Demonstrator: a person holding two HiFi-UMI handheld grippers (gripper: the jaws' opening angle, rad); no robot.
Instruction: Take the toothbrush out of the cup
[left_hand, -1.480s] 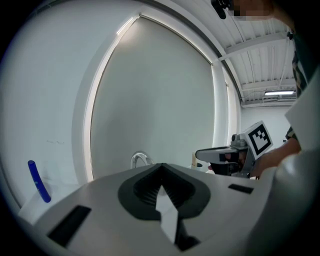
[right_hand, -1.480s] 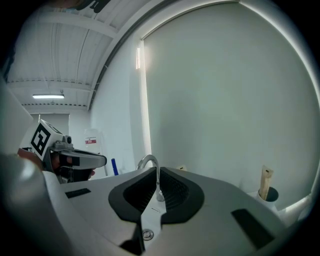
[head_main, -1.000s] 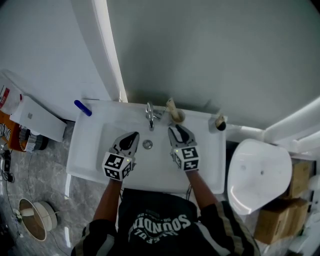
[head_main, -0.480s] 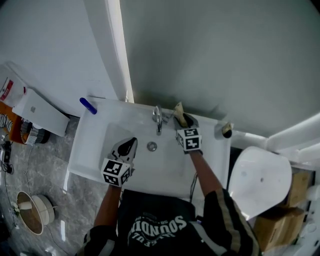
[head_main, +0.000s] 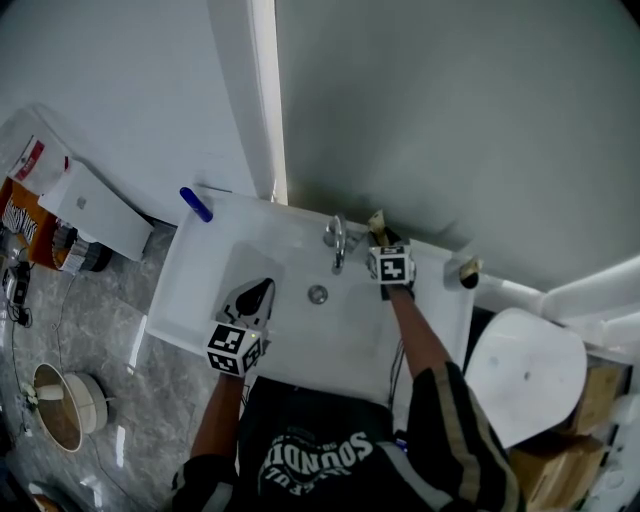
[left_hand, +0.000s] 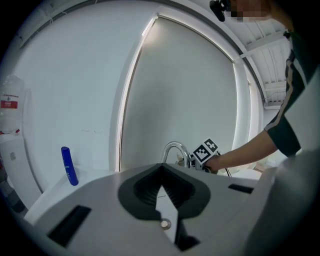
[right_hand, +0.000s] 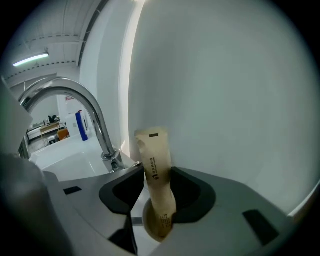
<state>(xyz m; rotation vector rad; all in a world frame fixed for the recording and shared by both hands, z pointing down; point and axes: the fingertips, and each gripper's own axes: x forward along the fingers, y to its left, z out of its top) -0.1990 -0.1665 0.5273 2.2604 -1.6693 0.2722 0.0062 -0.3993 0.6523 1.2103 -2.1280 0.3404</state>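
Note:
A toothbrush in a tan paper packet (right_hand: 155, 170) stands upright in a beige cup (right_hand: 149, 229) on the back rim of the white sink (head_main: 200, 290), just right of the faucet (head_main: 335, 240). My right gripper (right_hand: 157, 180) has just been opening, and its jaws stand on either side of the packet without pressing it. In the head view the right gripper (head_main: 382, 240) covers the cup, and only the packet's top (head_main: 377, 221) shows. My left gripper (head_main: 258, 292) hangs over the basin's left half, jaws together and empty.
A blue tube (head_main: 195, 203) lies on the sink's back left corner. A small brown bottle (head_main: 467, 270) stands at its back right corner. The grey wall rises right behind the cup. A white toilet lid (head_main: 525, 370) is to the right, a bin (head_main: 58, 420) on the floor left.
My right gripper has moved from over the basin to the cup at the back rim and now straddles the packet. My left gripper has drifted back toward the sink's front left.

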